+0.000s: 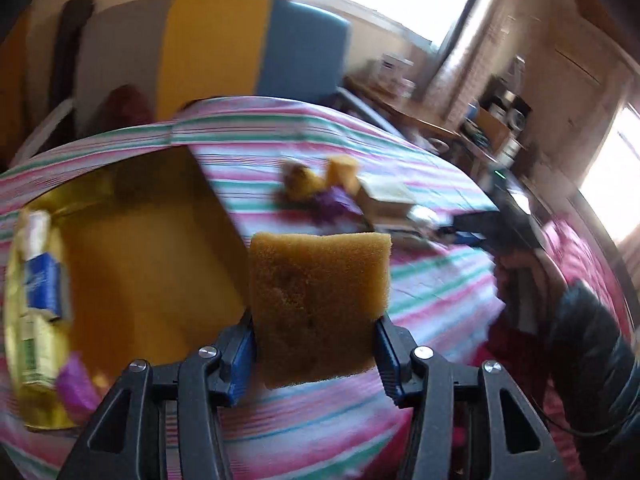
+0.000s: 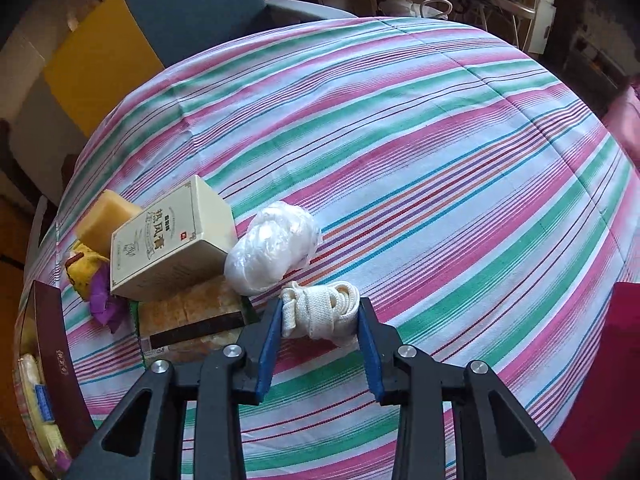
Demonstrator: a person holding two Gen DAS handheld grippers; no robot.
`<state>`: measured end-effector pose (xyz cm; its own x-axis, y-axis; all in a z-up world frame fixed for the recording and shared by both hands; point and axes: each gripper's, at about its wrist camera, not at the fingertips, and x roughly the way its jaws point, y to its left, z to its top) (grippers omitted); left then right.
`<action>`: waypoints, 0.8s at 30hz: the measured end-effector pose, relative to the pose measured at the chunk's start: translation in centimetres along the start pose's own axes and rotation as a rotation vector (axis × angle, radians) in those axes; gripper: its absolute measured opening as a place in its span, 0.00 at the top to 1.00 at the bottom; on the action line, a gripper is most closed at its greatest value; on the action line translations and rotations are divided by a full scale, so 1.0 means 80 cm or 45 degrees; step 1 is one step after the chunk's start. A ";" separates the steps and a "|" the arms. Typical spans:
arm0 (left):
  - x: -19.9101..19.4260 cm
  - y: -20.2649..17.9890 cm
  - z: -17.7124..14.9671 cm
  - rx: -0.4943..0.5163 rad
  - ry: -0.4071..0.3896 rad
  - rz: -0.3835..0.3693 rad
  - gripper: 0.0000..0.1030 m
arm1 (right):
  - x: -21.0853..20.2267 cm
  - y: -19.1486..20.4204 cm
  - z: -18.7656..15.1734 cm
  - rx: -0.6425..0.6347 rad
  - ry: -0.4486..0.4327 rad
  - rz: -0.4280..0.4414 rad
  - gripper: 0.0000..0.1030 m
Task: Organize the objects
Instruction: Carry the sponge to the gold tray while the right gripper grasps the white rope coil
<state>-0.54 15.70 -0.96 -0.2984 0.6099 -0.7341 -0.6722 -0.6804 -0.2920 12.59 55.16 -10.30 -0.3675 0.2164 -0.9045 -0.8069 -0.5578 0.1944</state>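
My left gripper (image 1: 316, 332) is shut on a brown-yellow sponge (image 1: 320, 300), held above the striped cloth just right of an open gold-lined box (image 1: 132, 256). My right gripper (image 2: 320, 328) is closed around a bundle of white woven strap (image 2: 320, 312) lying on the cloth. Left of it lie a clear plastic-wrapped white wad (image 2: 272, 254), a cream carton with printed characters (image 2: 172, 240), a flat packet (image 2: 188, 320), a second yellow sponge (image 2: 104, 220) and a yellow and purple item (image 2: 94, 284).
The box holds a blue and white pack (image 1: 42, 280) and a purple piece (image 1: 76, 384); its dark wall shows in the right wrist view (image 2: 52, 344). A blue and yellow chair (image 2: 192, 4) stands behind the table. Shelves and a desk (image 1: 404, 104) lie beyond.
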 end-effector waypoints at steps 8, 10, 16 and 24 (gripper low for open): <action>0.021 0.194 0.067 -0.338 0.037 0.303 0.50 | -0.012 0.005 0.004 -0.031 -0.042 0.028 0.64; 0.036 0.231 0.080 -0.402 0.051 0.343 0.50 | -0.008 0.008 0.005 -0.029 -0.041 0.033 0.64; 0.084 0.289 0.092 -0.494 0.118 0.381 0.50 | -0.005 0.013 0.006 -0.046 -0.039 0.039 0.64; 0.109 0.312 0.096 -0.558 0.148 0.395 0.40 | -0.003 0.010 0.006 -0.052 -0.030 0.025 0.64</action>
<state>-25.16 7.14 -9.91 -0.3443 0.3221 -0.8819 -0.2120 -0.9417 -0.2612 11.83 54.99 -9.73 -0.3941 0.2236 -0.8915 -0.7799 -0.5945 0.1957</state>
